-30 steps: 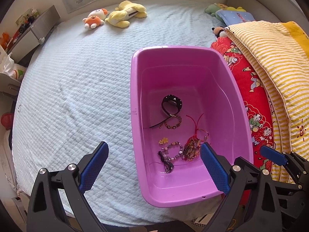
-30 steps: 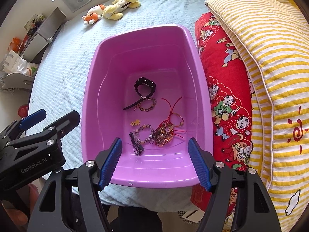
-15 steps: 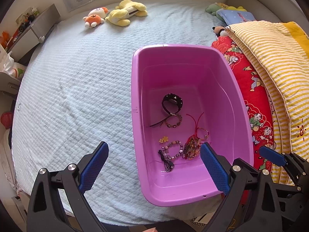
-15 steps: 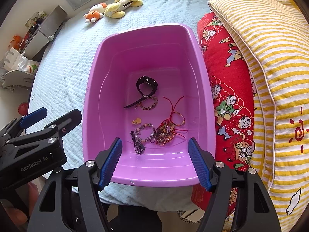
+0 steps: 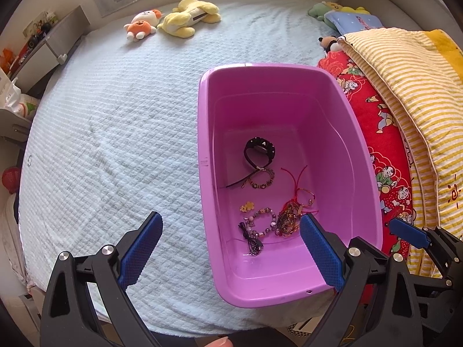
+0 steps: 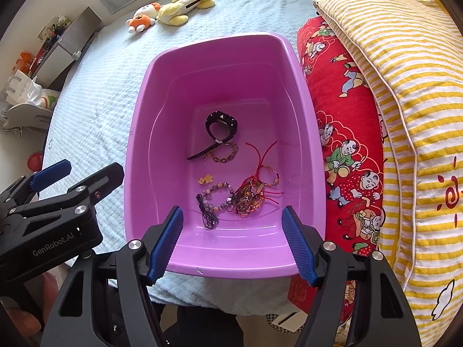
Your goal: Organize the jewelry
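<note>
A pink plastic tub (image 5: 356, 133) (image 6: 306, 92) sits on the bed and holds jewelry. A black watch (image 5: 259, 150) (image 6: 221, 124) lies mid-tub, with a dark bead bracelet (image 5: 262, 180) (image 6: 224, 154) just below it. A tangle of red cord and gold bracelets (image 5: 290, 215) (image 6: 250, 195), a pale bead bracelet (image 5: 260, 221) (image 6: 220, 195), a small yellow flower charm (image 5: 246, 207) (image 6: 206, 179) and a black cord (image 5: 250, 240) (image 6: 207, 212) lie near the front. My left gripper (image 5: 230, 248) is open and empty above the tub's front left rim. My right gripper (image 6: 231, 240) is open and empty above the tub's front edge.
The tub stands on a pale quilted bedspread (image 5: 110, 133). A red printed cushion (image 6: 341, 144) and a yellow striped blanket (image 6: 405, 92) press against its right side. Two plush toys (image 5: 173, 20) lie at the far end. Shelves and clutter (image 6: 34, 86) stand left of the bed.
Both grippers have eased back and up slightly, so the tub sits a little lower and farther in both views. The jewelry has not moved.
</note>
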